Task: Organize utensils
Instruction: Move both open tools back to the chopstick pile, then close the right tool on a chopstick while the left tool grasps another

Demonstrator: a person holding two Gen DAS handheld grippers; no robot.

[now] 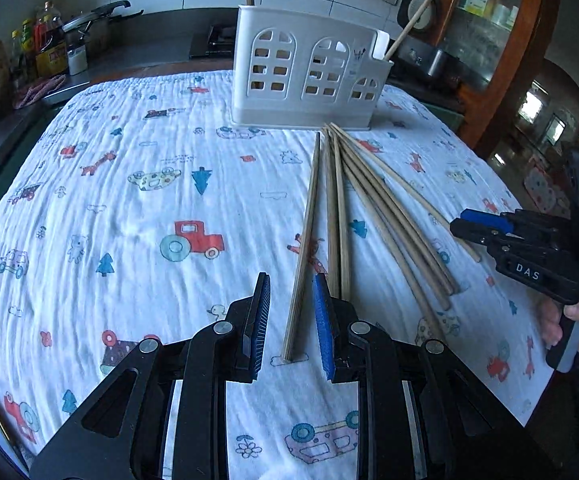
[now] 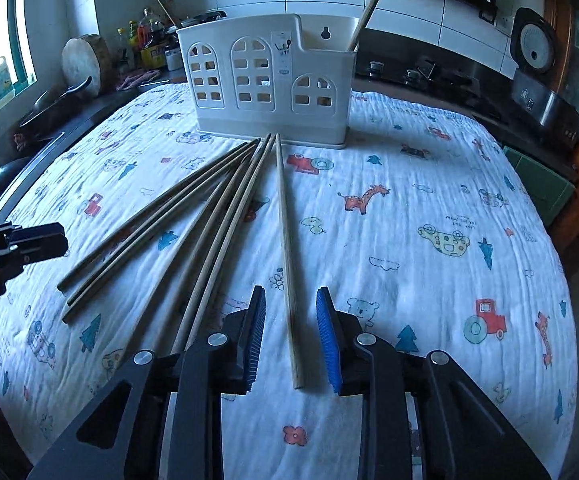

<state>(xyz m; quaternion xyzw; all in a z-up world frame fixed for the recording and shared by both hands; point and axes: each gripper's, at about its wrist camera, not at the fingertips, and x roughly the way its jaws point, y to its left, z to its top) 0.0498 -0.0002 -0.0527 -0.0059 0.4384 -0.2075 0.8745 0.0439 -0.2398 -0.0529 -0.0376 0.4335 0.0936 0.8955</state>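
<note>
Several wooden chopsticks (image 1: 373, 204) lie fanned on the patterned cloth in front of a white utensil holder (image 1: 309, 76), which has a chopstick standing at each end. My left gripper (image 1: 289, 308) is open, its blue pads either side of the leftmost chopstick (image 1: 305, 240). In the right wrist view my right gripper (image 2: 291, 320) is open around the rightmost chopstick (image 2: 285, 248), with the other chopsticks (image 2: 193, 216) to its left and the holder (image 2: 269, 76) behind. Each gripper shows in the other's view, the right one (image 1: 461, 226) and the left one (image 2: 59, 238).
The cloth (image 1: 129, 200) covers a table. A counter behind holds bottles (image 1: 49, 44), a pot (image 1: 93, 20) and a stove (image 2: 417, 76). A wooden cabinet (image 1: 501, 40) stands to the right. A round chopping block (image 2: 83, 64) leans at the left.
</note>
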